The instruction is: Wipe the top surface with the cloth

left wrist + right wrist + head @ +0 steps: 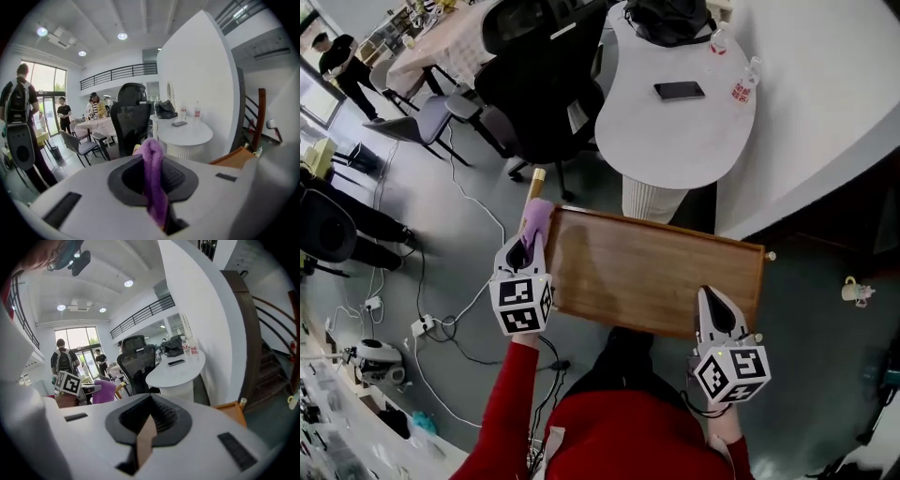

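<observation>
Mostly, the view is filled by the wooden top (656,277), a flat and stiff board which stands near the white bench (675,141) and the black chair (544,94). Its whole surface is bare, so there is free room for long strokes; I think only the border and the small knob (769,255) at the far right corner could catch the cloth. The right tool (713,314) is pressed together on the near edge of the board, probably to keep it steady. The left tool (528,248) pinches the purple cloth (536,217) at the far left corner. The cloth looks soft and light, and a grip on a fold seems enough.
</observation>
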Demonstrator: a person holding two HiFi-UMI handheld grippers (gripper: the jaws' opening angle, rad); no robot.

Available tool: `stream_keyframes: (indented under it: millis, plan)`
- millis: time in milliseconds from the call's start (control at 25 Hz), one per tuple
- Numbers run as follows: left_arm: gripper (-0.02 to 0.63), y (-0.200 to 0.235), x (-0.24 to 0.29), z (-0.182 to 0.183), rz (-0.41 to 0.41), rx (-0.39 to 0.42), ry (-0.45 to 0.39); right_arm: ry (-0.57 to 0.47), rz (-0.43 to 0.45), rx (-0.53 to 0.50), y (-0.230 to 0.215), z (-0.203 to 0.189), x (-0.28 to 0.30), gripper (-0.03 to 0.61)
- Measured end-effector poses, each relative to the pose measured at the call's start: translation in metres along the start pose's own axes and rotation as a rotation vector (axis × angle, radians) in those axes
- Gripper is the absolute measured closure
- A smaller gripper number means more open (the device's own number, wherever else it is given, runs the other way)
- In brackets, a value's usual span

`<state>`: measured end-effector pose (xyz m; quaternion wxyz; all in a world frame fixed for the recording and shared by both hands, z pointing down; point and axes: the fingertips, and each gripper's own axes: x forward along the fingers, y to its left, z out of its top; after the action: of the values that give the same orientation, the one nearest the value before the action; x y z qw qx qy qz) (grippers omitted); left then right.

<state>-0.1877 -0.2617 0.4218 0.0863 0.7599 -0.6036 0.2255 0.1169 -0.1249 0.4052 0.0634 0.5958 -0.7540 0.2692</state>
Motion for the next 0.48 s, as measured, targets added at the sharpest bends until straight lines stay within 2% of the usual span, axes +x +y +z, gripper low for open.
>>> stream_keyframes:
  millis: [240,400,480]
  plan:
    - [0.565,0.001,0.022,-0.023,0.048,0.054,0.074,0.078,0.043,-0.014,0.008,-0.009,0.025,0.575]
    - [0.565,-0.007,0.052,-0.047,0.073,0.163,0.174,0.117,0.018,0.009,-0.005,-0.02,0.031,0.575]
    - [0.565,-0.017,0.072,-0.065,0.047,0.171,0.232,0.126,-0.014,0.031,-0.015,-0.025,0.028,0.575]
